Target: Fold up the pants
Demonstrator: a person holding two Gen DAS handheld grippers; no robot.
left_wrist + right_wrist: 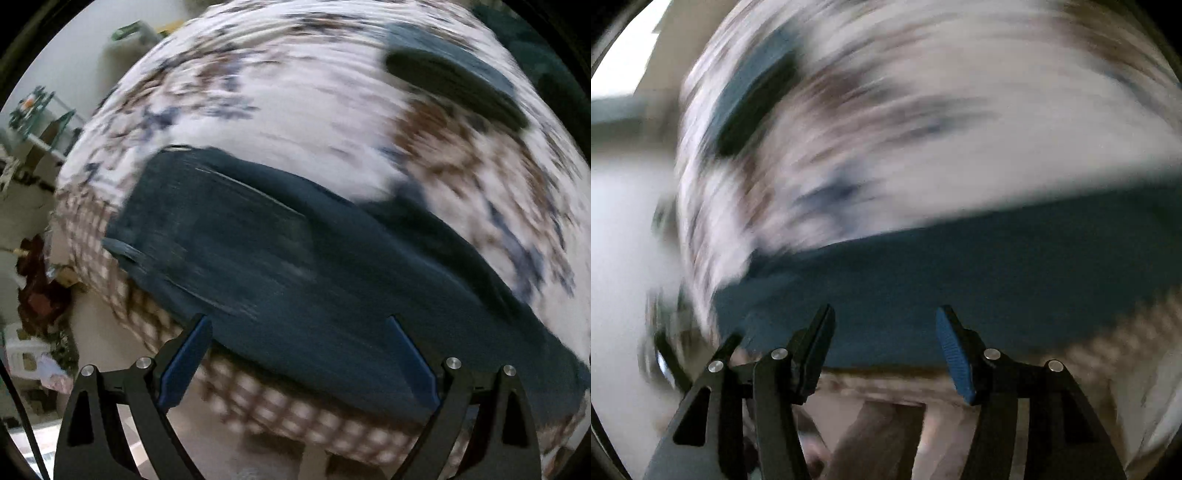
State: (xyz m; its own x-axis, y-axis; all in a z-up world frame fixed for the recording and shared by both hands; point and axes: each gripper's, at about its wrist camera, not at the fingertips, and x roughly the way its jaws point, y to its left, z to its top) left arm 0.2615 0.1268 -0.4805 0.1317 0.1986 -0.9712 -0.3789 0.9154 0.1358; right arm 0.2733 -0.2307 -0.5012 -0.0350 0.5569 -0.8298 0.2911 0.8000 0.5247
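Dark blue pants point(280, 258) lie flat along the near edge of a bed with a white floral cover point(295, 110). My left gripper point(295, 332) is open and empty, hovering over the pants' near edge. In the right wrist view, which is heavily blurred, the pants point(960, 266) stretch across the middle. My right gripper point(886, 325) is open and empty just above their near edge. A second dark blue folded garment point(454, 74) lies farther back on the bed; it also shows in the right wrist view point(750, 96).
The bed's checkered skirt point(295, 406) hangs below the pants. Left of the bed is floor with clutter, a shelf point(40, 122) and a white stool point(26, 358). Something brown point(879, 435) lies below the bed edge.
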